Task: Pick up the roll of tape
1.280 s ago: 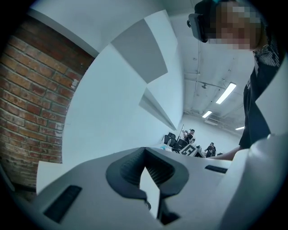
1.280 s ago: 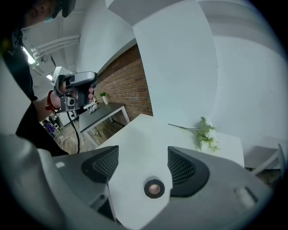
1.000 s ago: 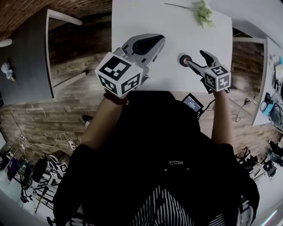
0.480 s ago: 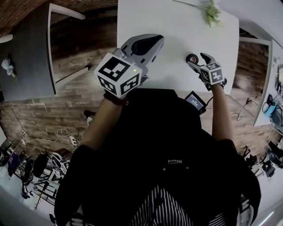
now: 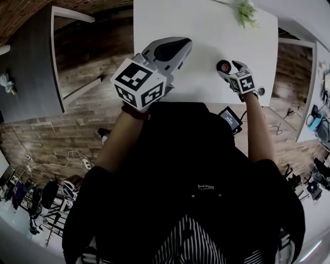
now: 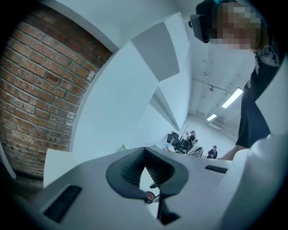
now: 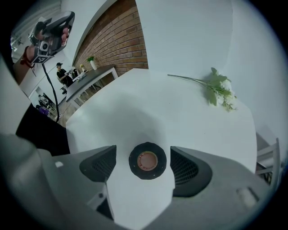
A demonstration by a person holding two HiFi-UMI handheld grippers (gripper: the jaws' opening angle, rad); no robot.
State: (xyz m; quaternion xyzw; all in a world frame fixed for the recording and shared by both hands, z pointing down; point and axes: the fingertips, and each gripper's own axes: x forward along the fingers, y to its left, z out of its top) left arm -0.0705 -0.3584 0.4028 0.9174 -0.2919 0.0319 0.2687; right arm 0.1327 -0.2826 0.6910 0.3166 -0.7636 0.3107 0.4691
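Observation:
The roll of tape [image 5: 223, 66] is black with a pinkish core and lies flat on the white table [image 5: 196, 26]. My right gripper [image 5: 228, 70] is open and low over the table, with the tape [image 7: 147, 160] between its two pads and apart from both. The right gripper [image 7: 145, 165] has one pad on each side of the roll. My left gripper [image 5: 179, 47] is held up above the table's near left part, and its pads meet at the tips. In the left gripper view this gripper [image 6: 145, 152] points up at walls and ceiling and holds nothing.
A green flower sprig [image 5: 246, 11] lies at the table's far edge, well beyond the tape, and shows in the right gripper view as the sprig [image 7: 219, 90]. A small screen device [image 5: 229, 118] hangs below the table's near edge. A dark table [image 5: 28, 67] stands to the left.
My right gripper has moved forward, so the tape now sits between its jaws instead of at their tips. The left gripper stays raised in about the same place.

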